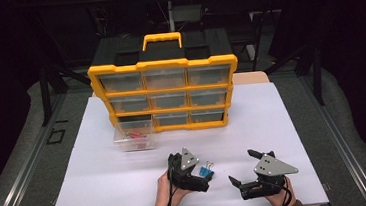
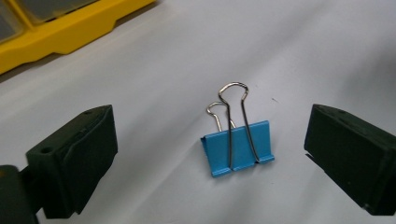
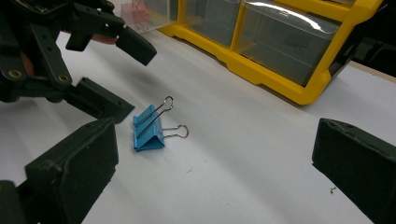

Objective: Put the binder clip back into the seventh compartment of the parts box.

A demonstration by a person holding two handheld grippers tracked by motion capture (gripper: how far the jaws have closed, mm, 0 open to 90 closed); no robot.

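Note:
A blue binder clip (image 1: 206, 170) (image 2: 238, 147) (image 3: 148, 130) lies on the white sheet (image 1: 273, 125) with its wire handles up. My left gripper (image 1: 200, 174) (image 2: 215, 142) is open, its jaws standing wide to either side of the clip without touching it. The right gripper view shows that left gripper (image 3: 126, 77) hovering just left of the clip. My right gripper (image 1: 242, 166) (image 3: 210, 172) is open too, with nothing in it. It sits to the right of the clip near the table's front edge and points toward it.
A yellow organizer (image 1: 165, 92) (image 2: 60, 32) (image 3: 280, 51) with clear drawers stands at the back of the sheet. One clear drawer (image 1: 135, 137) (image 3: 140, 11), pulled out, sits in front of its lower left corner and holds pink clips.

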